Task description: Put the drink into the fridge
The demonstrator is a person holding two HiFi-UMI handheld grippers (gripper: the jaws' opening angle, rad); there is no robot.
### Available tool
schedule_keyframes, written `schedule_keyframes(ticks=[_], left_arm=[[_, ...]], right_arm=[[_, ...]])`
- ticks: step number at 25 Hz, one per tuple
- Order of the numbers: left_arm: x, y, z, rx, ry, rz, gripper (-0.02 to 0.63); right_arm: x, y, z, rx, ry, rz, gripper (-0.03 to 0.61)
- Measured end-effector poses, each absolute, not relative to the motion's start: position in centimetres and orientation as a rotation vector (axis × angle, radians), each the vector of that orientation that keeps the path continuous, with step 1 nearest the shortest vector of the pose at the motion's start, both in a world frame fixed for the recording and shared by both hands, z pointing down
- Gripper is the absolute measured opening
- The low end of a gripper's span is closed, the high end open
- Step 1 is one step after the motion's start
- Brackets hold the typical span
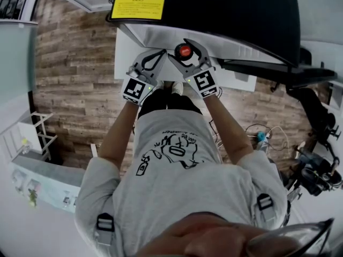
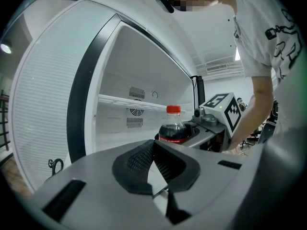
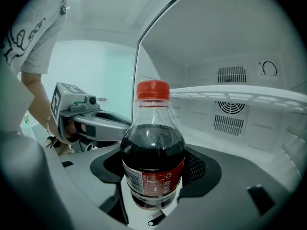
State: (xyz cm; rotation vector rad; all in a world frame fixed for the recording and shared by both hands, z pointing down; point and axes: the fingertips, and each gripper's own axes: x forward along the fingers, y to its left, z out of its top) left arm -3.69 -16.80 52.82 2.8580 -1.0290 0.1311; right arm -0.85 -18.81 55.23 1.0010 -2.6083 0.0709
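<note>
The drink bottle [image 3: 152, 147] stands upright, clamped in the right claw [image 3: 154, 176].

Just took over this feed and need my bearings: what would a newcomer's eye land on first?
The dark cola bottle with its red cap, upright and clamped in the right tongs, fills the right gripper view. Behind it gapes the open fridge, white inside, with a shelf and vent grilles on the back wall. The left tongs are shut on nothing, beside the bottle.
</note>
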Motion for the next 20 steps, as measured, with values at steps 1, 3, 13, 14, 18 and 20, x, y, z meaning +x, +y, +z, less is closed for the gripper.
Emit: schedule_keyframes(ticks=[1, 3, 13, 14, 18, 20], left_arm=[[-3.8, -16.9, 53.1, 2.855, -1.032, 0.136, 0.003], [-3.9, -17.2, 53.7, 2.855, -1.043, 0.142, 0.003], [-4.2, -18.8, 55.4, 2.834, -1.080, 0.156, 0.003], [-4.2, -19.0, 55.6, 2.831, -1.084, 0.162, 0.003], [-4.1, -19.6, 56.0, 2.818, -1.095, 0.176, 0.003], [-4.0, -19.9, 56.2, 2.809, -1.105, 0.169, 0.003]], right_arm=[[-1.0, -19.0, 55.4, 1.001, -2.609, 0.069, 0.319], [-1.2, -19.4, 55.7, 1.003, -2.613, 0.071, 0.320], [-1.8, -21.3, 57.3, 1.004, -2.618, 0.092, 0.321], [-1.8, -21.5, 57.5, 1.002, -2.619, 0.090, 0.321], [-2.0, -22.3, 58.3, 0.990, -2.629, 0.090, 0.319], [-2.1, -22.7, 58.7, 0.983, -2.631, 0.091, 0.321]])
